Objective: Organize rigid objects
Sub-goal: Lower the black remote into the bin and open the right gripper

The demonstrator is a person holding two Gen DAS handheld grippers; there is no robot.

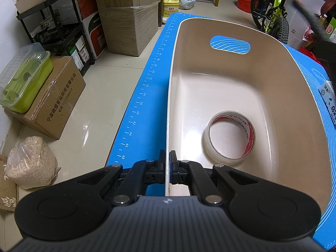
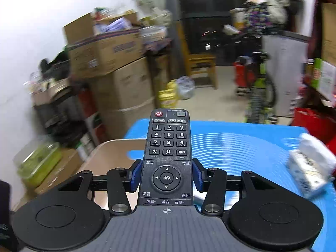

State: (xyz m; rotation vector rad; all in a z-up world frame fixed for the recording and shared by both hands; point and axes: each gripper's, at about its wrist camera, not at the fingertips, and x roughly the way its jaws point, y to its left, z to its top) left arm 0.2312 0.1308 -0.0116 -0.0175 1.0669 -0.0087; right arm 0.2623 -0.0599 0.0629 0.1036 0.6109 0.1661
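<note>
Clamping the thin near rim of the beige plastic bin (image 1: 283, 79), the left gripper (image 1: 167, 159) has its jaws closed on that wall. Inside, a roll of clear tape with a red-printed core (image 1: 230, 135) lies flat on the bin floor. The right gripper (image 2: 167, 176) grips a black television remote (image 2: 168, 147) by its sides, held above the blue mat (image 2: 241, 147). A white packet (image 2: 310, 168), blurred and possibly tissues, lies on the mat.

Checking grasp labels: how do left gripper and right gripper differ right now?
The left gripper is shut on the thin rim of the beige bin; the right gripper is shut on the black remote, jaws much wider. Left stays at table level; right holds its load in the air. Both grip something.
</note>
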